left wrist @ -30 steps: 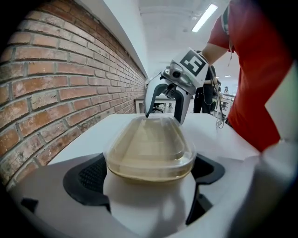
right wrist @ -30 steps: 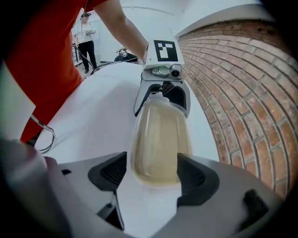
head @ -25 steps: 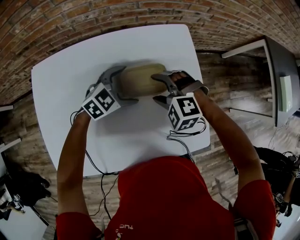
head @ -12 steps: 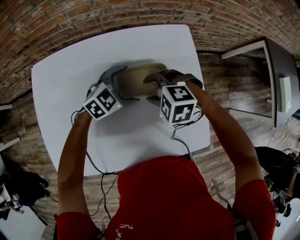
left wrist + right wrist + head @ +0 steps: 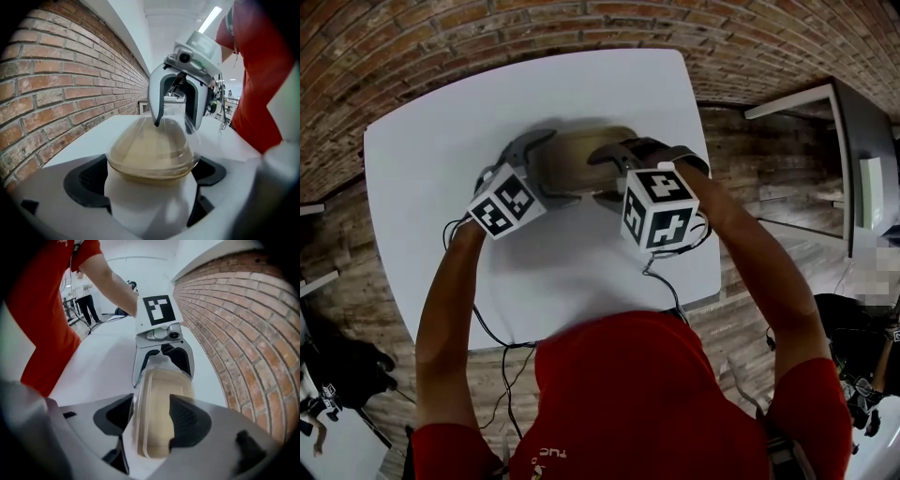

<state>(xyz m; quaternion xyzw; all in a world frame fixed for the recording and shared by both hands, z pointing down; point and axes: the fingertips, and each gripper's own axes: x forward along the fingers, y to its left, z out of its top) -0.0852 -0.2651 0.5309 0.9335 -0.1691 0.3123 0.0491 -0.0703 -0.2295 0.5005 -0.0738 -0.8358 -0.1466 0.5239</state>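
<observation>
A tan oblong container (image 5: 577,155) with a clear lid lies on the white table (image 5: 431,122), held from both ends. My left gripper (image 5: 549,169) is shut on its left end; in the left gripper view the container (image 5: 150,152) fills the gap between my left gripper's (image 5: 150,177) dark pads (image 5: 89,178). My right gripper (image 5: 607,174) grips the opposite end. It is turned so that its marker cube faces up. In the right gripper view the rim of the lid (image 5: 157,404) sits pinched in my right gripper (image 5: 152,420), edge toward the camera. The lid looks raised on one side.
A brick wall (image 5: 56,79) runs along the table's far side. Cables (image 5: 661,272) trail from the grippers over the near table edge. The table ends close to the right gripper's right (image 5: 705,187). Another person (image 5: 86,294) stands far off.
My right gripper has rolled about its axis, so its cube now faces up, and has closed in on the container's end. The lid has tilted up. My left gripper has stayed put.
</observation>
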